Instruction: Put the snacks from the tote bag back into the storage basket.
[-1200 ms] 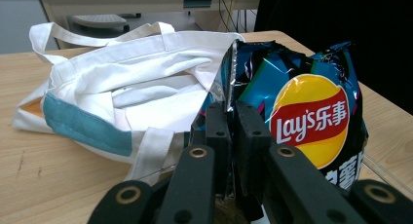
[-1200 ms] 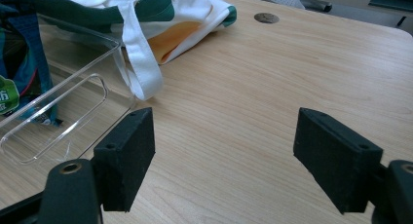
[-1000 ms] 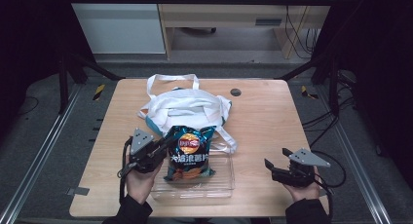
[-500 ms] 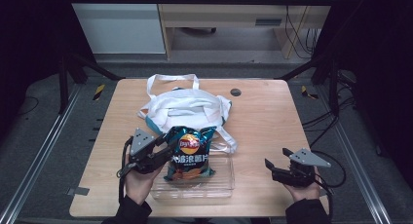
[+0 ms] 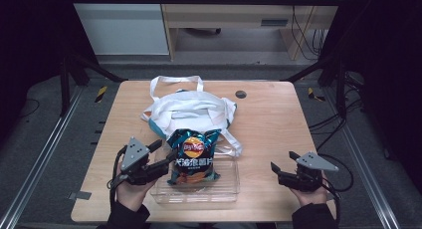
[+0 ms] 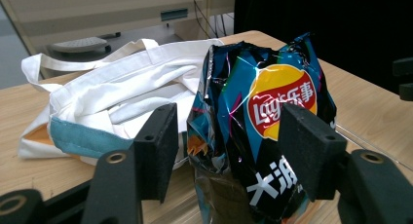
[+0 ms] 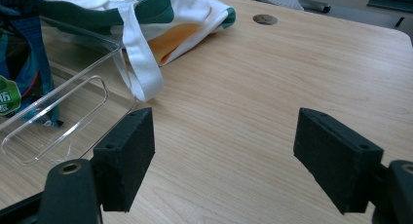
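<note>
Evidently the chip bag point(image 6: 263, 131) stands propped in the clear tray point(image 5: 219, 189) so its crinkled side faces a pinch: it sits right between the spread jaws of the left gripper point(image 6: 234, 146), not yet squeezed as far as I can tell. Just beyond it lies the white tote bag point(image 5: 191, 109), probably its destination. The right gripper point(image 7: 224, 156) rests well off to the bag's other side, jaws wide over bare table point(image 7: 272, 78), holding nothing.

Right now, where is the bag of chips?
In the high view the Lay's chip bag stands in the clear plastic tray near the table's front edge, just in front of the white tote bag, with the left gripper at its side.
</note>
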`<state>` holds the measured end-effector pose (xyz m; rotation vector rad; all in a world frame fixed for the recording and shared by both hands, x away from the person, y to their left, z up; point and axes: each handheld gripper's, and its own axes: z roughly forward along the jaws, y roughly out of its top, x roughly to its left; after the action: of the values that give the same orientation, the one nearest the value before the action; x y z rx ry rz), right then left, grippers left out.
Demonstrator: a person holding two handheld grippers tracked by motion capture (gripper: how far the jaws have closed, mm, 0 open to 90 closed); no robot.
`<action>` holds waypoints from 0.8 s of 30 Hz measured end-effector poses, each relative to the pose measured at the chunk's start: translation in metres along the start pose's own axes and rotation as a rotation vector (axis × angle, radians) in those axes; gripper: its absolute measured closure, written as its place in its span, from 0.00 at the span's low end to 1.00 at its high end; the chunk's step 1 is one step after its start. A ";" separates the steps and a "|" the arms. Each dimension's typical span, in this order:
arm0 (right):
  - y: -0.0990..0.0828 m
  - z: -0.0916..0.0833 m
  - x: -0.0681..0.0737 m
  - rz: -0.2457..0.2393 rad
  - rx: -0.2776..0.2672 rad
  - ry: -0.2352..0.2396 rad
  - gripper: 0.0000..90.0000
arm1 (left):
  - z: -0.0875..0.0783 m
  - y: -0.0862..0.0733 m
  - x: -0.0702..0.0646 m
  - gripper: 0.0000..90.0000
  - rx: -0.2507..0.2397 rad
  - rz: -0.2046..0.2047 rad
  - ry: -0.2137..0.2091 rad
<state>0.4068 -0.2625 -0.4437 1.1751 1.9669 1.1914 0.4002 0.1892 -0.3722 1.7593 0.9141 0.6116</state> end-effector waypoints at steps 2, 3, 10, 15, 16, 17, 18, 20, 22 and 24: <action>0.000 0.000 0.000 0.000 -0.001 0.000 0.25 | -0.001 0.000 0.002 0.42 -0.008 -0.008 -0.007; 0.000 -0.001 0.000 0.002 -0.001 0.000 0.25 | -0.002 0.000 0.004 0.41 -0.008 -0.011 -0.014; 0.000 -0.001 0.000 0.002 -0.002 -0.002 0.25 | -0.012 -0.015 0.015 0.38 -0.008 0.016 -0.029; 0.000 0.000 0.000 0.001 0.000 -0.005 0.24 | -0.021 -0.025 0.028 0.38 -0.030 -0.004 -0.035; 0.000 0.000 0.000 0.002 0.000 -0.006 0.24 | -0.022 -0.027 0.030 0.38 -0.026 -0.001 -0.031; 0.000 -0.001 0.000 0.002 0.000 -0.006 0.24 | -0.022 -0.029 0.033 0.37 -0.017 0.001 -0.026; 0.000 -0.001 0.000 0.002 0.000 -0.007 0.24 | -0.023 -0.032 0.035 0.37 -0.013 0.005 -0.021; 0.000 -0.001 -0.001 0.003 -0.001 -0.007 0.24 | -0.023 -0.037 0.040 0.37 0.002 0.008 -0.005; 0.000 -0.001 -0.001 0.003 0.000 -0.009 0.23 | -0.023 -0.042 0.046 0.37 0.020 0.010 0.014; 0.000 -0.001 -0.001 0.003 -0.001 -0.010 0.23 | -0.021 -0.046 0.053 0.36 0.045 0.016 0.044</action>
<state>0.4065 -0.2635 -0.4435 1.1822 1.9577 1.1857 0.4011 0.2529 -0.4086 1.8011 0.9515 0.6465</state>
